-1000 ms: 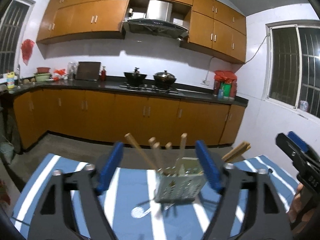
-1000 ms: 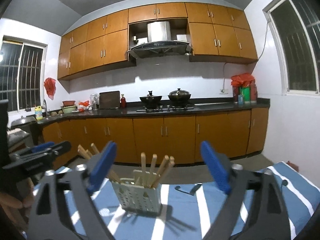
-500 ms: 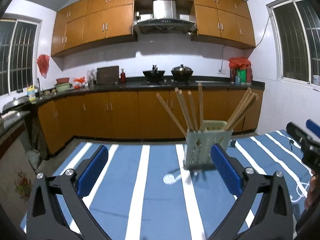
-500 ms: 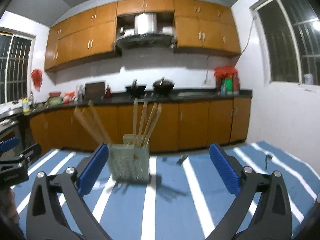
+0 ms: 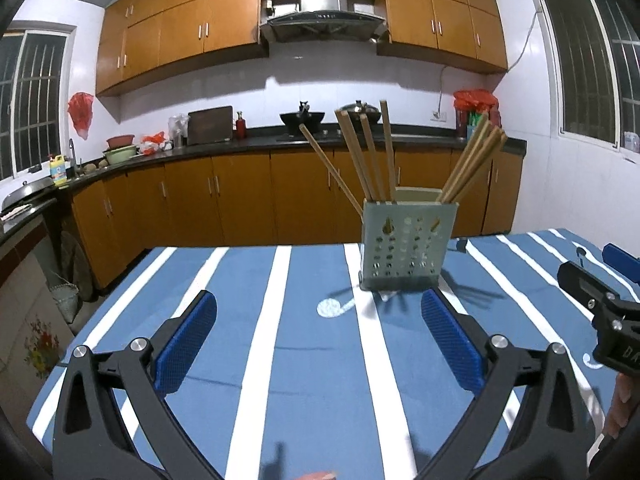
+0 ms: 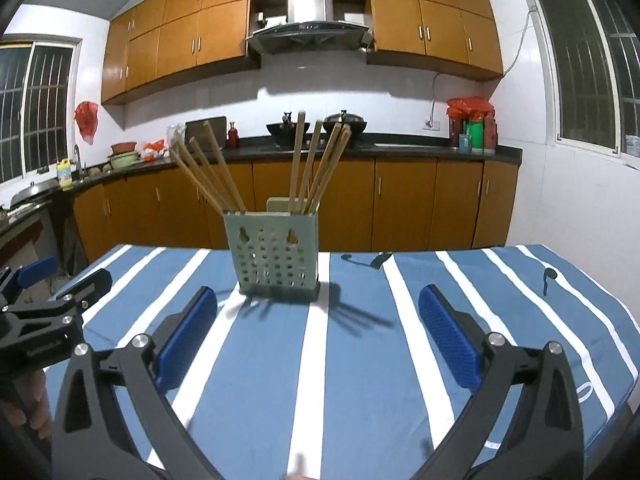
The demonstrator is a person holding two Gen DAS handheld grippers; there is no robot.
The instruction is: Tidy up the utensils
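While both grippers hover low over a tabletop (image 5: 312, 360) covered in a blue cloth with white stripes, a pale green utensil holder (image 5: 408, 246) stands upright on the cloth toward the far edge, about midway along it. The holder is a perforated box, and wooden chopsticks (image 5: 366, 160) stick up out of it in two bunches, one leaning left and one leaning right.

The left gripper (image 5: 318, 344) has black arms and blue pads; its jaws have just been opening and now stand spread wide, with nothing between them but bare cloth. The holder sits ahead of it, a little to the right, well apart from the pads. At the right edge of that view the other gripper shows, held by a hand.

The right gripper (image 6: 318, 340) looks the same and its jaws are also spread wide and empty. From its camera the holder (image 6: 276, 252) stands ahead and slightly left, casting thin shadows toward the near edge.

Behind the table runs a kitchen with orange-brown cabinets (image 6: 400, 204), a dark counter, two pots on a stove and a range hood (image 6: 308, 28) above.
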